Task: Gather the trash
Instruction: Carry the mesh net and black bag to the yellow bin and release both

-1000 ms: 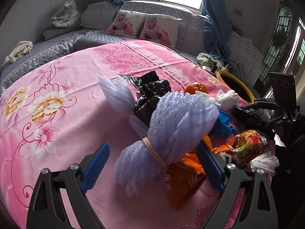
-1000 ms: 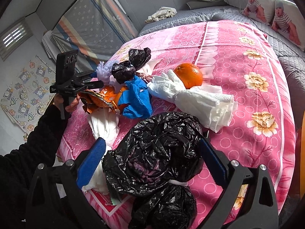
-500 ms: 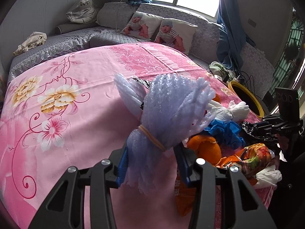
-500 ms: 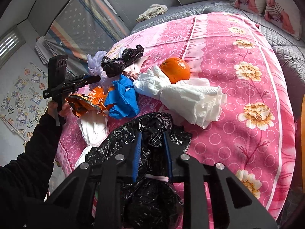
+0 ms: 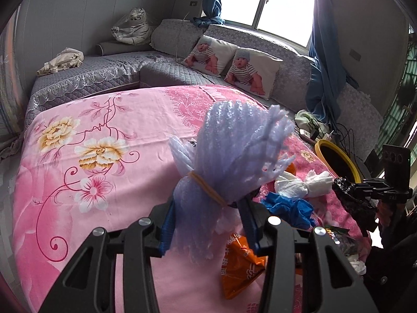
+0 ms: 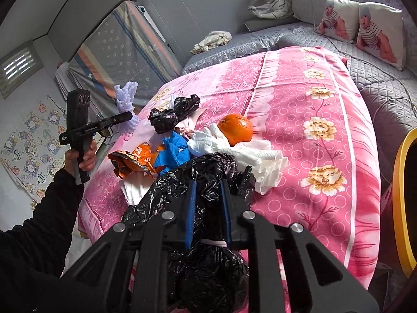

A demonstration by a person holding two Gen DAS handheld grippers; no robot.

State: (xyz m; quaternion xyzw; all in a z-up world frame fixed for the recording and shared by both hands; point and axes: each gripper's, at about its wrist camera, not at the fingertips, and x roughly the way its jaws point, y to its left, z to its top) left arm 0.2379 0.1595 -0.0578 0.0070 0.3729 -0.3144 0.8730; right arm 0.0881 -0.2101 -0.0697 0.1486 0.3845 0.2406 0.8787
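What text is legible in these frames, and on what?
Orange wrapper: white print, partly folded, characters not readable.
Left tool body: small white lettering, too blurred to read.
Right tool body: tiny white mark, too small to read.
Wall sheet: cartoon figures, no readable words.
No other text found.

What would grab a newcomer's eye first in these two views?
Both tongs are loaded: the left tongs pinch a lilac foam-net bundle held above the pink floral bedspread, and the right tongs clamp a crumpled black plastic bag. Next, the bright orange beside white tissue in the trash heap.
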